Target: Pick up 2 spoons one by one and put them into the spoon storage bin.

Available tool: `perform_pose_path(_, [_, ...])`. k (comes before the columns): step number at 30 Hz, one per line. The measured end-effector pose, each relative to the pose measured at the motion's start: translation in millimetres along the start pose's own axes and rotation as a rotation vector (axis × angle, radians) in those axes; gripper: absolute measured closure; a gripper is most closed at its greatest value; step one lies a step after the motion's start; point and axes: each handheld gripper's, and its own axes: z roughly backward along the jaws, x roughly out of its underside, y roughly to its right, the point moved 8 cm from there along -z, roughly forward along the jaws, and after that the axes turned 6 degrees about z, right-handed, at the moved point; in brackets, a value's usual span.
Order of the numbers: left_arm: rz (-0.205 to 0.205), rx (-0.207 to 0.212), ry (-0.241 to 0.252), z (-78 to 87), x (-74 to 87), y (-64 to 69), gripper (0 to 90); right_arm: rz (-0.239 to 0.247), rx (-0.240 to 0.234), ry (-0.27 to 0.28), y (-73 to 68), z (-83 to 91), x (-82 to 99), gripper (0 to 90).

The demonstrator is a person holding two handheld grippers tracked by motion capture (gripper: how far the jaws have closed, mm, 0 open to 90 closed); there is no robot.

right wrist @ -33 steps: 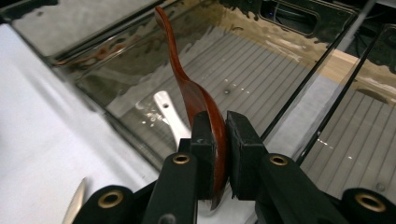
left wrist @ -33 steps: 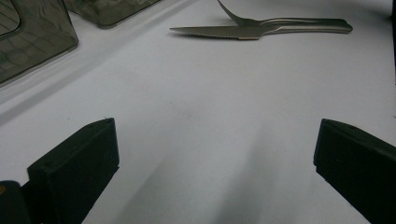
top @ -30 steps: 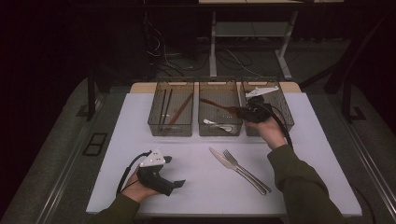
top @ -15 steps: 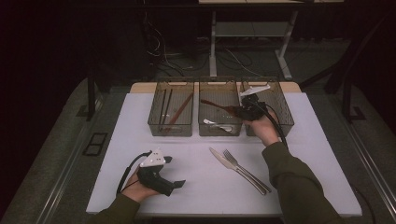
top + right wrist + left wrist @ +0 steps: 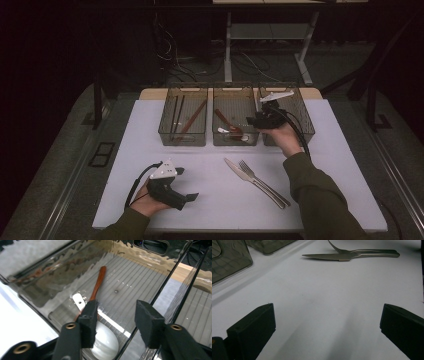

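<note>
High view first: three clear, smoky plastic bins (image 5: 183, 134) stand in a row at the far side of the white table (image 5: 340, 170), and the right gripper (image 5: 254, 121) hangs over the near right corner of the middle one (image 5: 235, 137). Seen along its own jaws in the right gripper view, that gripper (image 5: 116, 315) has just been opening; its two blocky black pads now stand apart with nothing pinched between them. Directly under and between them, on the bin's ribbed floor, lies a glossy white spoon (image 5: 102, 338) with a rounded bowl and a flat handle with a small hole in it, and beside it, running away from the left pad, a slim reddish-brown wooden spoon (image 5: 98, 285) (the two touch or overlap near the left pad, though I cannot tell which lies on top). The bin's thin dark-edged wall (image 5: 172, 282) passes just under the right pad. The left gripper (image 5: 186, 198) rests low at the near left of the table, jaws spread wide over bare matte surface. Ahead of it, well apart, lie one steel knife (image 5: 329, 256) with a serrated blade and one steel fork (image 5: 364, 251), side by side and touching. The left bin holds three long thin sticks, two dark and one reddish.
</note>
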Motion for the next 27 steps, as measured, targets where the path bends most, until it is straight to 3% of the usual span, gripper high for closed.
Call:
perform_pose_path(6, [0.001, -0.001, -0.001, -0.2, 0.1, -0.1, 0.0, -0.026, -0.064, 0.045, -3.7, 15.6, -3.2, 41.7])
perform_pose_path(13, [-0.002, -0.004, -0.007, 0.0, 0.6, -0.5, 0.0, -0.016, -0.127, 0.081, -12.7, 32.6, -2.0, 36.8])
perform_pose_path(19, [-0.001, -0.003, -0.007, -0.3, 0.6, -0.2, 0.0, 0.000, -0.148, 0.109, -19.3, 44.0, 3.7, 33.7])
perform_pose_path(27, [-0.002, -0.004, -0.009, -0.5, 0.8, -0.4, 0.0, -0.019, -0.181, 0.146, -24.2, 57.1, 19.0, 31.0])
